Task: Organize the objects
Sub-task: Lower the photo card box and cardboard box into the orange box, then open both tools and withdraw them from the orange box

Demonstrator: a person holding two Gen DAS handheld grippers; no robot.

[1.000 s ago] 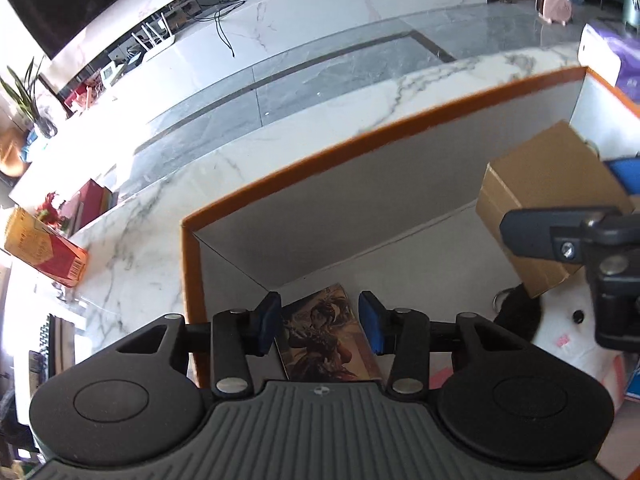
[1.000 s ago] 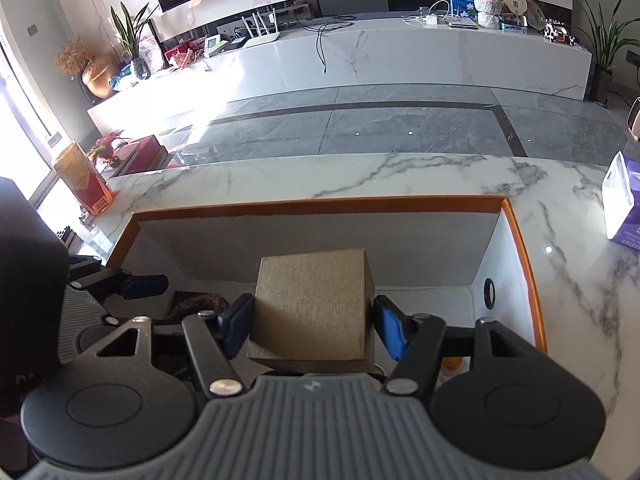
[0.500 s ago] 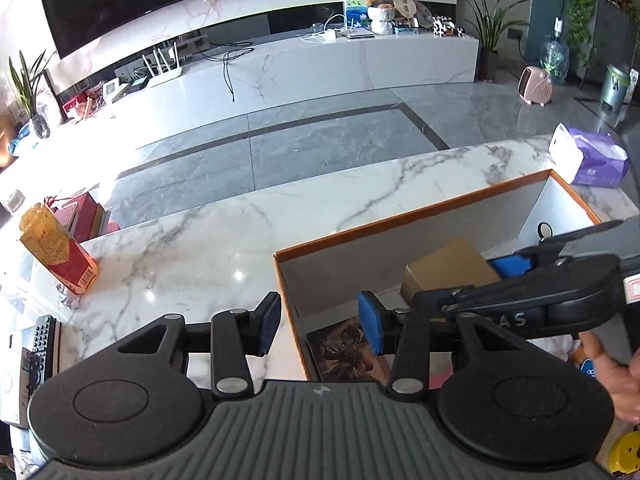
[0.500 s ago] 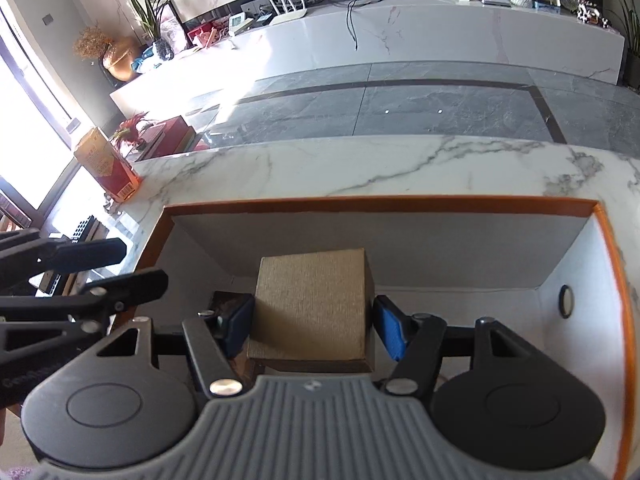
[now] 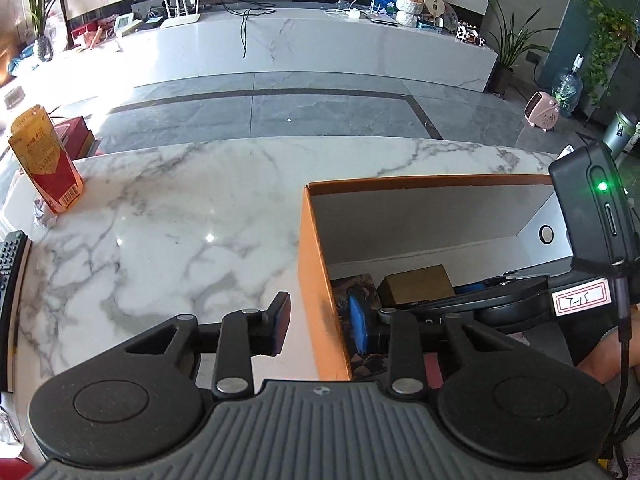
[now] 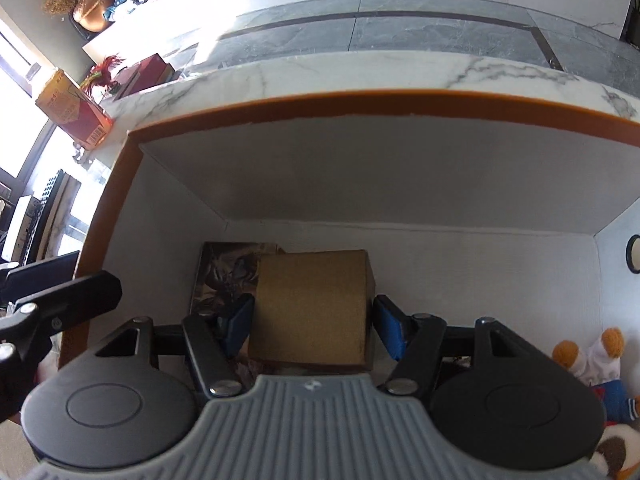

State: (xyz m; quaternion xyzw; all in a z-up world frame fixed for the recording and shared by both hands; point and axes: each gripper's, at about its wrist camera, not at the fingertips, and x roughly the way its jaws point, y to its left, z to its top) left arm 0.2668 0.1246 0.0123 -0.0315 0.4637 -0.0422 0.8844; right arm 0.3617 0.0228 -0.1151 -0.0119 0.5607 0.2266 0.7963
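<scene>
A brown cardboard box (image 6: 310,306) sits low inside the orange-rimmed storage box (image 6: 360,102), partly over a dark illustrated card (image 6: 228,270). My right gripper (image 6: 312,322) has its blue pads on either side of the brown box, with small gaps showing. The brown box (image 5: 416,284) and card (image 5: 356,284) also show in the left wrist view. My left gripper (image 5: 320,326) is open and empty, straddling the storage box's left wall (image 5: 316,280).
A red and yellow carton (image 5: 44,160) stands at the far left of the marble counter (image 5: 160,220). A remote (image 5: 10,256) lies at the left edge. Plush toys (image 6: 592,356) lie at the storage box's right side.
My left gripper has drawn back and left, out of the storage box, leaving the card inside. My right gripper has lowered the brown box deep into the storage box and its pads have spread slightly.
</scene>
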